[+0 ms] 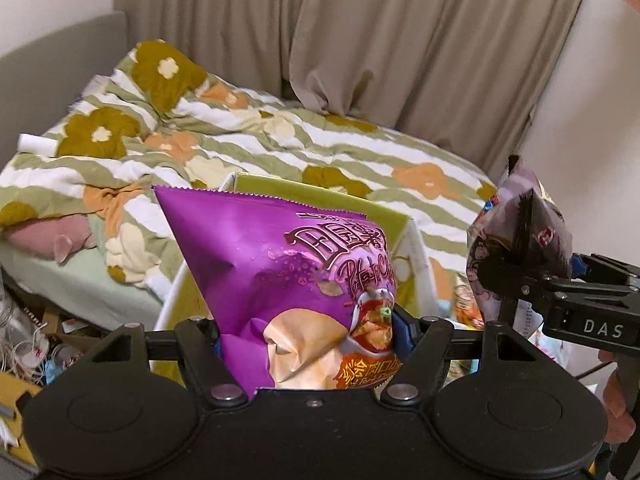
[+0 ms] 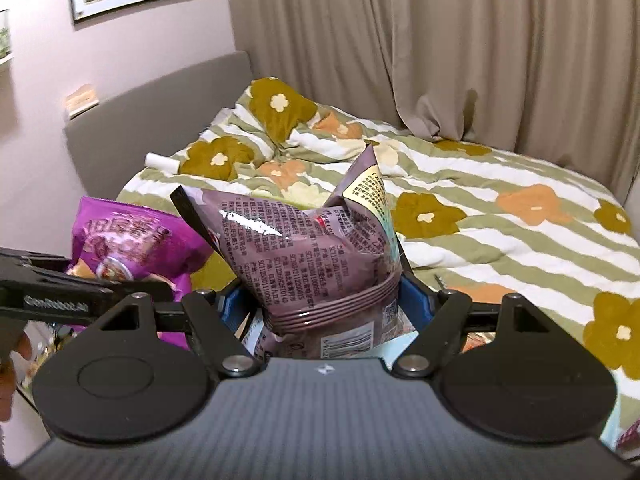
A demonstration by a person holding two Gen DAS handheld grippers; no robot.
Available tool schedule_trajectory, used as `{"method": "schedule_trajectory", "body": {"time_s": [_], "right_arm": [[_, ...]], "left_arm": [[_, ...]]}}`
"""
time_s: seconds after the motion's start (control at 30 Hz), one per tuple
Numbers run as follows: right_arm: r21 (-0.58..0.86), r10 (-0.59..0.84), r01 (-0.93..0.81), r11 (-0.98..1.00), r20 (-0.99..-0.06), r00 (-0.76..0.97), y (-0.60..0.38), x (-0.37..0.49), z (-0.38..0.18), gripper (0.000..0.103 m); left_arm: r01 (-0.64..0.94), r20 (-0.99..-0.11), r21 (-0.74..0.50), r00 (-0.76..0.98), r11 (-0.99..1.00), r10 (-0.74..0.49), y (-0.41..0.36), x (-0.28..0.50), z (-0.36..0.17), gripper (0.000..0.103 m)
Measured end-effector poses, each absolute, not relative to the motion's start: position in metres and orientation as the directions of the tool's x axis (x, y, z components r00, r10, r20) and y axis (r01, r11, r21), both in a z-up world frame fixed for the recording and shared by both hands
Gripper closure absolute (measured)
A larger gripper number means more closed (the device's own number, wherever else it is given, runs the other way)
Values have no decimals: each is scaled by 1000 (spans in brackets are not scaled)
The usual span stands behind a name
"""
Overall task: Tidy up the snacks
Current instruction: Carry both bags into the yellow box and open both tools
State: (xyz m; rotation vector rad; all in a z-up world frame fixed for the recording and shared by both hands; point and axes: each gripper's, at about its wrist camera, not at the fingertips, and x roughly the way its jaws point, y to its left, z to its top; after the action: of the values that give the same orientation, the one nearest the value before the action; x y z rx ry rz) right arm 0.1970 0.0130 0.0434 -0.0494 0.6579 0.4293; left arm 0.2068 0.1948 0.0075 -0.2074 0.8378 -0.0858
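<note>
Left gripper [image 1: 308, 328] jaws grip a purple chip bag [image 1: 280, 264]; right gripper [image 2: 320, 304] jaws clamp a mauve bag [image 2: 316, 252], both held above the green box [image 1: 316, 200], likely for sorting.

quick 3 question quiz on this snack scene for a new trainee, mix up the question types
1. True or false: the left claw grips a bright purple chip bag.
2. What does the right claw hold?
A. a green box
B. a dull mauve snack bag with its printed back facing the camera
C. nothing
3. Fill in: behind both bags lies a striped quilt printed with ____.

Key
1. True; the pads press the bag on both sides.
2. B; it is the mauve snack bag, pinched between the blue pads.
3. Flowers, in mustard and orange.
</note>
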Motion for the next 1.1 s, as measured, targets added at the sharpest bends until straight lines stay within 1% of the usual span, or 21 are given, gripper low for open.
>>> {"method": "schedule_trajectory", "body": {"time_s": [0.23,0.4,0.47,0.5,0.53,0.73,0.9,1.1], "right_arm": [[92,271,-281,955,-654,706,68,244,28,12],[106,208,-190,976,-703,680,81,267,6,12],[94,186,-171,981,-720,668,83,272,0,12],[90,178,-165,982,-727,663,84,275,-3,12],[87,173,-162,983,-733,658,84,276,-6,12],[99,192,-178,979,-743,641,85,283,-12,11],[129,243,-223,966,-741,626,86,290,-8,11],[134,279,-271,953,-735,618,100,306,-7,10]], "left_arm": [[84,-780,-212,585,974,-221,218,273,-33,28],[140,-792,-202,560,969,-246,220,304,-58,27],[141,-786,-207,565,968,-251,223,312,-65,19],[139,-786,-204,568,969,-247,224,314,-67,9],[134,-787,-195,569,972,-237,224,316,-68,4],[95,-796,-164,575,982,-188,229,300,-60,4],[54,-776,-136,615,989,-140,234,277,-42,3],[8,-759,-96,646,995,-78,238,271,-34,3]]}}
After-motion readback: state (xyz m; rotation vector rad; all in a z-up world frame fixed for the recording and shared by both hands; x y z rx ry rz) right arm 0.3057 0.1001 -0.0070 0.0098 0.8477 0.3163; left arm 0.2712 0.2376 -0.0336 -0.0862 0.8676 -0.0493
